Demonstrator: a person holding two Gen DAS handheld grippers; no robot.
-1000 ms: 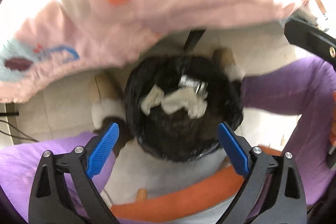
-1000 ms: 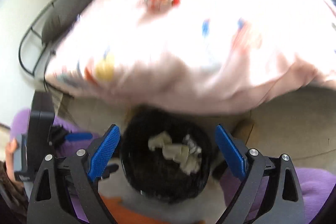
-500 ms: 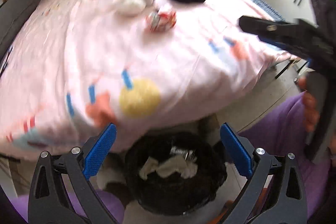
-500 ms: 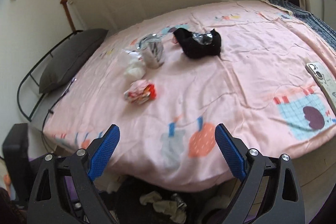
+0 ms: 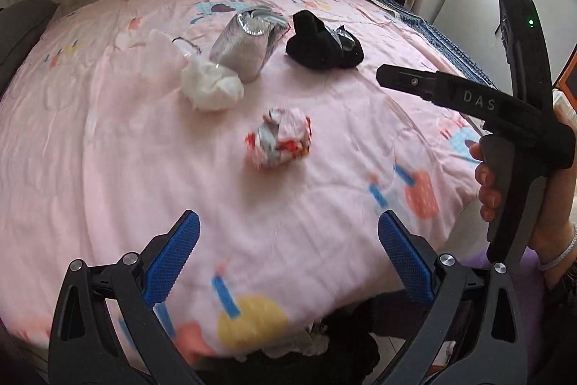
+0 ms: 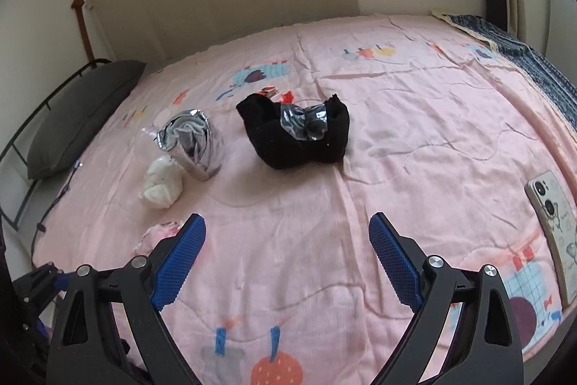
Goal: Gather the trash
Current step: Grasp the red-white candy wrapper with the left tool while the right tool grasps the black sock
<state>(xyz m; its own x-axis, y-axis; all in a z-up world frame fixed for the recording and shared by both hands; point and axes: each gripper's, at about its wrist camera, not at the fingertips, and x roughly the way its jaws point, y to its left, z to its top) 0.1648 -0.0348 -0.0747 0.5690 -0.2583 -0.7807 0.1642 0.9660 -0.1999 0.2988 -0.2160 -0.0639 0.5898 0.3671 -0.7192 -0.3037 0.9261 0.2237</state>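
Observation:
Several pieces of trash lie on the pink bedspread [image 5: 108, 168]: a crumpled red and white wrapper [image 5: 279, 141] [image 6: 158, 233], a white tissue wad [image 5: 211, 87] [image 6: 160, 186], a silver foil bag [image 5: 249, 42] [image 6: 193, 141], and a black cloth lump with foil on it [image 5: 322, 42] [image 6: 299, 132]. My left gripper [image 5: 288, 253] is open and empty, above the bed's near edge, short of the wrapper. My right gripper [image 6: 286, 257] is open and empty over the bed, with the black lump ahead. The black bin's rim [image 5: 306, 359] peeks out below the bed edge.
A phone [image 6: 551, 226] lies at the bed's right side. A grey pillow [image 6: 79, 114] rests on the metal frame at left. A blue patterned cloth [image 6: 533, 67] covers the far right corner. The right tool's body [image 5: 505, 118] stands at right in the left wrist view.
Both grippers have swung up from over the black bin to face the bed top. The bin has dropped to the bottom edge of view. Both grippers stay open and empty.

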